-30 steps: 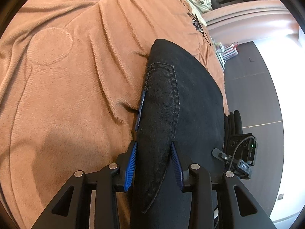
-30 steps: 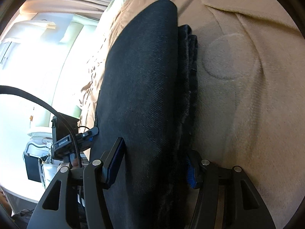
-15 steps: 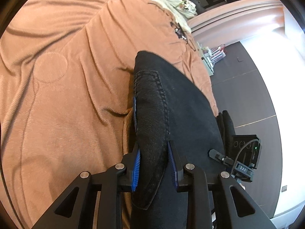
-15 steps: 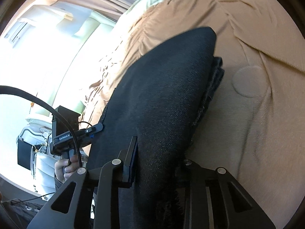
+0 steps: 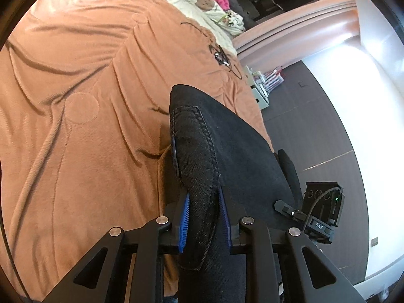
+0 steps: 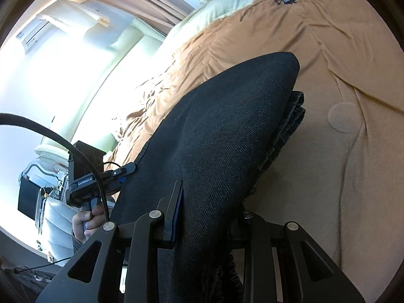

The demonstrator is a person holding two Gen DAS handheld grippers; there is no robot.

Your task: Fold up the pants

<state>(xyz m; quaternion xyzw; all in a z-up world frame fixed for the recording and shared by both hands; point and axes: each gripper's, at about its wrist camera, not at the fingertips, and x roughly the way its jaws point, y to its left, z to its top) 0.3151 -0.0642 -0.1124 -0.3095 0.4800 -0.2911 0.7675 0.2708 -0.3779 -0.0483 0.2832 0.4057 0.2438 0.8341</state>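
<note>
In the left wrist view, the black pants (image 5: 227, 151) are seen stretched out from the camera over a brown blanket (image 5: 75, 131) that covers a bed. A stitched edge of the pants is pinched between the blue pads (image 5: 183, 219) of the left gripper (image 5: 203, 217), whose jaws are closing on the cloth. The right gripper (image 5: 320, 209) is seen at the far side of the pants, over a dark floor (image 5: 315, 116). In the right wrist view, the folded pants (image 6: 227, 139) are clamped between the fingers of the right gripper (image 6: 207, 217); several layers are seen stacked at the right edge. The left gripper (image 6: 96, 176) is held by a hand (image 6: 88, 222) beyond the cloth, near a bright window (image 6: 63, 75).
</note>
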